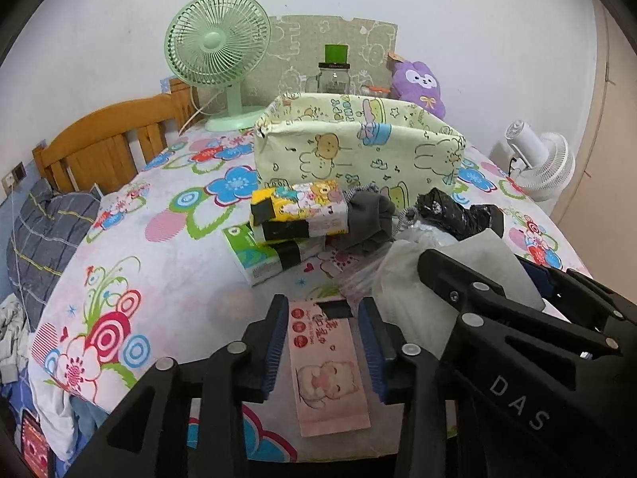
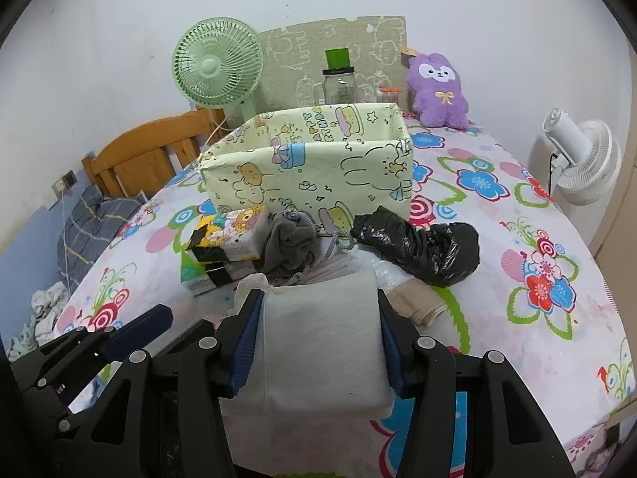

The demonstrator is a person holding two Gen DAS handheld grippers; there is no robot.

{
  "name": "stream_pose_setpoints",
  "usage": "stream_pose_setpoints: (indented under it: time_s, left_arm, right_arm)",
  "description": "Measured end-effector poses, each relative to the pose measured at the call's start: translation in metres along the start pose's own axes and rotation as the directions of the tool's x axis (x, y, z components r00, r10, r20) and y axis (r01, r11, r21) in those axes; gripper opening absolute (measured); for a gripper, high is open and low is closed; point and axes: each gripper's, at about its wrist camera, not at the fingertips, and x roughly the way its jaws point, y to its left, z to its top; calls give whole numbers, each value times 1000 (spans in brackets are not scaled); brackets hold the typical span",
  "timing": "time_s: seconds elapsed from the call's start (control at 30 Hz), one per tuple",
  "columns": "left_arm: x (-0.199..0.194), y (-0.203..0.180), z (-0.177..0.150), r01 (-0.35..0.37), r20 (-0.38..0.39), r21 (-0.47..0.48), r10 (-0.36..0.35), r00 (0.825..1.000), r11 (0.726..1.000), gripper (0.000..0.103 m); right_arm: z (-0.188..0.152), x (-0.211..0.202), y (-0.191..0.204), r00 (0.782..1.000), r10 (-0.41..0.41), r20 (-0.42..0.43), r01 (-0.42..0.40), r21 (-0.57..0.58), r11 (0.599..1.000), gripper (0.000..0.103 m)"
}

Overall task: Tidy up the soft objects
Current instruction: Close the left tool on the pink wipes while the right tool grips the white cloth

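A pale green cartoon-print storage box (image 1: pixel 358 147) (image 2: pixel 310 167) stands open on the floral bed. In front of it lie stacked tissue packs (image 1: pixel 298 211) (image 2: pixel 231 239), a grey cloth (image 1: pixel 370 219) (image 2: pixel 290 247) and a black plastic bag (image 1: pixel 458 211) (image 2: pixel 422 247). My left gripper (image 1: pixel 322 342) is open, its jaws either side of a pink tissue pack (image 1: pixel 326 370) lying on the bed. My right gripper (image 2: pixel 318 338) is shut on a white folded tissue pack (image 2: pixel 322 342), also visible in the left wrist view (image 1: pixel 414 279).
A green desk fan (image 1: pixel 217 55) (image 2: pixel 217 67), a glass jar (image 2: pixel 338 83) and a purple plush toy (image 2: pixel 438 91) stand at the back by the wall. A white fan (image 2: pixel 585 159) is right of the bed. A wooden headboard (image 1: pixel 103 139) is at left.
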Motion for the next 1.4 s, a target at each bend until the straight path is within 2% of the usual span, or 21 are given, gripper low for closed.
stream_pose_setpoints:
  time_s: [0.43, 0.57, 0.73, 0.83, 1.0, 1.17, 1.4]
  left_arm:
    - [20, -4, -14, 22, -55, 3, -22, 998, 1000, 45]
    - [20, -7, -17, 8, -46, 24, -7, 999, 1000, 45]
    - [22, -3, -17, -14, -51, 11, 15, 999, 1000, 45]
    - [27, 6, -18, 1, -79, -27, -3, 997, 1000, 45]
    - [27, 5, -19, -18, -75, -17, 17, 997, 1000, 44]
    - [24, 7, -18, 0, -74, -29, -2, 997, 1000, 40]
    - [13, 9, -10, -24, -48, -19, 23, 999, 1000, 40]
  right_arm:
    - [-16, 10, -2, 999, -23, -32, 23, 5, 1000, 56]
    - [-20, 14, -2, 999, -25, -47, 26, 11, 1000, 56]
    - [-22, 15, 0, 998, -26, -51, 26, 6, 1000, 56]
    - [-21, 15, 0, 998, -28, -49, 28, 4, 1000, 56]
    - [-20, 17, 3, 998, -24, -57, 24, -2, 1000, 56]
    - [-20, 16, 4, 998, -25, -52, 25, -3, 1000, 56]
    - [-11, 10, 8, 999, -18, -35, 18, -5, 1000, 56]
